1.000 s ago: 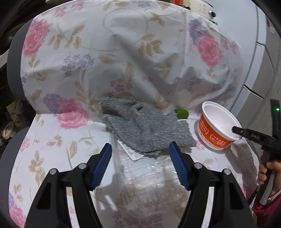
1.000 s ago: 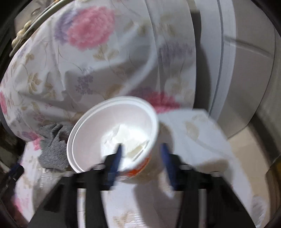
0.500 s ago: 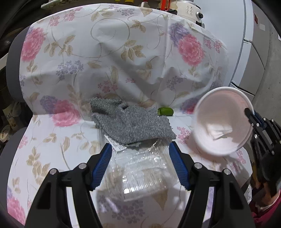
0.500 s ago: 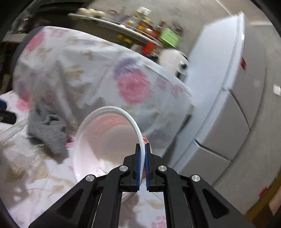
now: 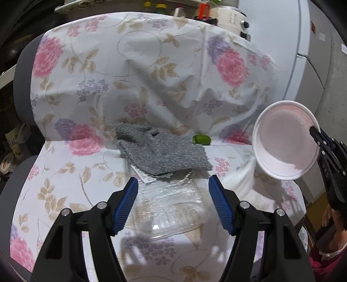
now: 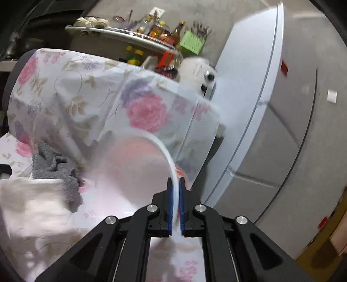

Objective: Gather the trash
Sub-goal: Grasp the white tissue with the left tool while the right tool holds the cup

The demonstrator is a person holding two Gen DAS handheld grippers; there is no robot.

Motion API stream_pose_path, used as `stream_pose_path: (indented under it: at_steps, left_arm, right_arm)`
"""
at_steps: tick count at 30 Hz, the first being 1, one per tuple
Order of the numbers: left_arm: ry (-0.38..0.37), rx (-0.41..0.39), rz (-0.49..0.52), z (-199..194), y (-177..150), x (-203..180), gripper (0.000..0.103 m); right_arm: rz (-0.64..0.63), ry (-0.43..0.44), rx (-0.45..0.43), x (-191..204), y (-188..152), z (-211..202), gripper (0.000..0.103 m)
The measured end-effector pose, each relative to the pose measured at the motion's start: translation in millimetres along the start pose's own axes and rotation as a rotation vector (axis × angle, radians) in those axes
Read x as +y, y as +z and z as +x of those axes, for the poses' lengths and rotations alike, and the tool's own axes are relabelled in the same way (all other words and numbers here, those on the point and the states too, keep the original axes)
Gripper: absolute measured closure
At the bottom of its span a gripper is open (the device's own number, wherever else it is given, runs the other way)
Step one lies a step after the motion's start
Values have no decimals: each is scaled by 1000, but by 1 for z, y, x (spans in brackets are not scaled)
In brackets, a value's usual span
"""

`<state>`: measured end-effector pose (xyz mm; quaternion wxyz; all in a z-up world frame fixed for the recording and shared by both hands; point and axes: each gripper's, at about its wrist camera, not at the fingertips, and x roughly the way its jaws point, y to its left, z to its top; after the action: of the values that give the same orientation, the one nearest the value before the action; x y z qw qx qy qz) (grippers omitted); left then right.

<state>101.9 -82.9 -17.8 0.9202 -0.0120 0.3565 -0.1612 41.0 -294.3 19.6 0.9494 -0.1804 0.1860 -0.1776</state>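
A white paper cup [image 5: 286,141] with an orange outside hangs tipped on its side above the seat's right end. My right gripper [image 5: 314,130] is shut on its rim. In the right wrist view the rim [image 6: 171,164] sits pinched between the blue pads of that gripper [image 6: 176,188]. The cup looks empty inside, and a white blur [image 5: 245,175] streaks below it. My left gripper [image 5: 173,188] stands open over a clear plastic container [image 5: 171,208] without touching it. A grey cloth [image 5: 160,151] lies partly on the container, and a small green thing [image 5: 201,139] sits behind it.
A floral sheet [image 5: 134,71] covers the seat and backrest. A white fridge [image 6: 260,91] stands to the right. Behind it all are a shelf of bottles [image 6: 156,32] and a white cooker [image 5: 232,17]. A person's hand [image 5: 329,217] holds the right gripper's handle.
The right gripper has shut on the cup's rim, lifted it off the seat and tipped it sideways. The crumpled paper is no longer seen inside. The left view has drawn back a little.
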Motion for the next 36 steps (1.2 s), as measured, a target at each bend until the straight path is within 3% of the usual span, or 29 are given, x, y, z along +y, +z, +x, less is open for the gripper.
stream_pose_path:
  at_steps: [2, 5, 14, 22, 25, 31, 36]
  left_arm:
    - [-7, -1, 22, -1, -2, -7, 37]
    - [-1, 5, 25, 1, -2, -10, 37]
    - [11, -3, 0, -25, -12, 9, 37]
    - [-23, 126, 3, -24, -65, 7, 38]
    - [-42, 153, 29, -18, -77, -1, 46]
    - [1, 198, 89, 4, -87, -15, 58]
    - [12, 218, 123, 13, -94, -22, 90]
  right_arm:
    - [69, 51, 34, -12, -3, 3, 97]
    - [76, 24, 39, -16, -8, -2, 97]
    - [196, 128, 94, -38, -24, -18, 98]
    - [245, 208, 164, -31, -43, -25, 98]
    - [259, 227, 194, -29, -50, -30, 98]
    - [258, 234, 219, -31, -58, -44, 98]
    - [271, 236, 245, -36, -65, -49, 98]
